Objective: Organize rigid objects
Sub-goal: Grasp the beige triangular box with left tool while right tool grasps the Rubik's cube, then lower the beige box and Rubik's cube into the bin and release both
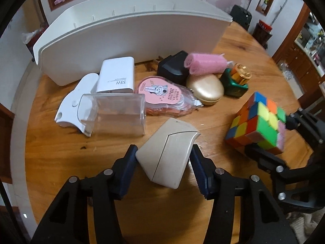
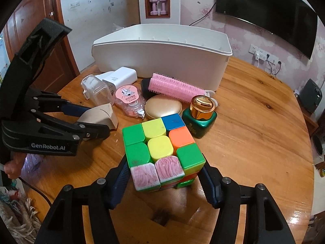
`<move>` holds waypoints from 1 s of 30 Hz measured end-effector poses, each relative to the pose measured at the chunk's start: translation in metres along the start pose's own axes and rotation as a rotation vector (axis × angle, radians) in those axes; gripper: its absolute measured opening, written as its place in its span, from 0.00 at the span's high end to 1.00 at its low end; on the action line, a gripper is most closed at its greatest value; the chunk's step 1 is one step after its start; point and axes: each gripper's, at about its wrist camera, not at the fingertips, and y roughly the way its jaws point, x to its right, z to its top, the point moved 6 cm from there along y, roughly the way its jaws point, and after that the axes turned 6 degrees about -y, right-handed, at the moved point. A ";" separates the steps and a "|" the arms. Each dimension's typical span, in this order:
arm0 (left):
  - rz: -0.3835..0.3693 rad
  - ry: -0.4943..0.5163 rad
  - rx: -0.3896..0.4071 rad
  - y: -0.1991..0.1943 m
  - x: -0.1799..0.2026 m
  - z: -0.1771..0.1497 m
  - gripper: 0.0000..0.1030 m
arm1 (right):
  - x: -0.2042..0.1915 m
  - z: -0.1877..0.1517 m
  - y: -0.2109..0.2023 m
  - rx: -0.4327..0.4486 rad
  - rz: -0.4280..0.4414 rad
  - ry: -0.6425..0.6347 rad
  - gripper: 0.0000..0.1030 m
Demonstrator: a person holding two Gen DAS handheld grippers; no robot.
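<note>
My left gripper is shut on a beige wedge-shaped case, held just above the wooden table; it also shows in the right wrist view. My right gripper is shut on a colourful puzzle cube, lifted off the table; the cube shows at the right of the left wrist view. A white bin stands at the back of the table, also in the right wrist view.
Before the bin lie a white 33W charger, a clear-lidded white box, a pink correction tape, a black adapter, a pink hair roller, a gold compact and a green bottle with gold cap.
</note>
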 end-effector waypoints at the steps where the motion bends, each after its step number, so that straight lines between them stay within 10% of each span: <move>1: -0.008 -0.004 0.004 -0.004 0.001 0.000 0.46 | -0.001 0.000 -0.001 0.001 0.000 0.000 0.39; 14: -0.057 0.024 0.189 -0.126 0.023 0.051 0.46 | 0.010 0.038 -0.069 0.127 0.025 0.104 0.39; 30: 0.047 -0.061 0.338 -0.214 -0.021 0.193 0.45 | 0.062 0.240 -0.201 0.346 -0.034 0.195 0.39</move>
